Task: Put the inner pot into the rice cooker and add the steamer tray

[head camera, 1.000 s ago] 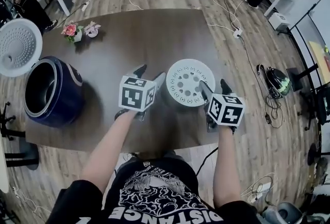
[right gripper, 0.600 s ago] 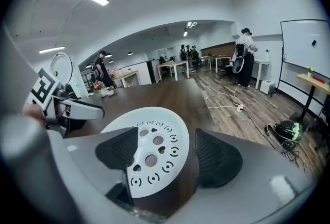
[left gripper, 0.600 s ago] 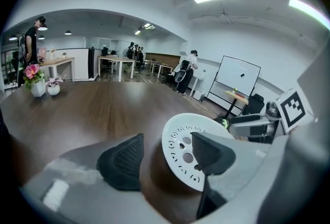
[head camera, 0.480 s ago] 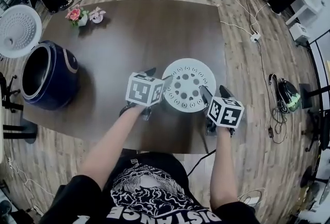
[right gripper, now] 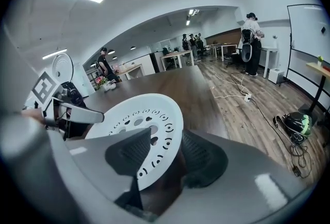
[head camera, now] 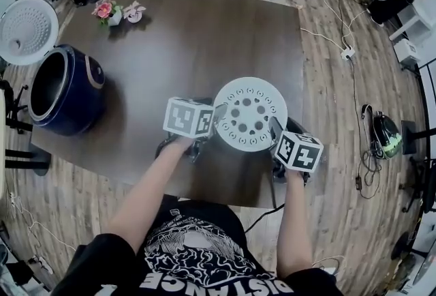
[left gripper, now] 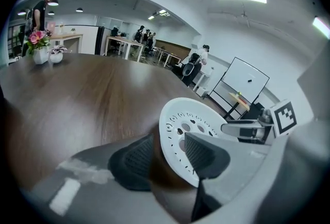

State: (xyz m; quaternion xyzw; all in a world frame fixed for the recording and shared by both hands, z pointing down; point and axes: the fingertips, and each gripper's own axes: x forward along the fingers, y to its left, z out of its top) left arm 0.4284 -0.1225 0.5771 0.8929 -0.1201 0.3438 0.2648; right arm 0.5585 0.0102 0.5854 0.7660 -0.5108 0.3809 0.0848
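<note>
Head view | left claw (head camera: 212,121), right claw (head camera: 281,129): jaws just closing, gripping steamer tray (head camera: 248,114) rim | lift together, level, toward rice cooker (head camera: 65,90)

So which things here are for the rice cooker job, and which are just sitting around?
For the job:
- white steamer tray
- inner pot that seems to sit under it
- blue rice cooker
- its open lid

Just lying about:
- pink flowers
- floor cable
- power strip
- dark round thing on the floor
</note>
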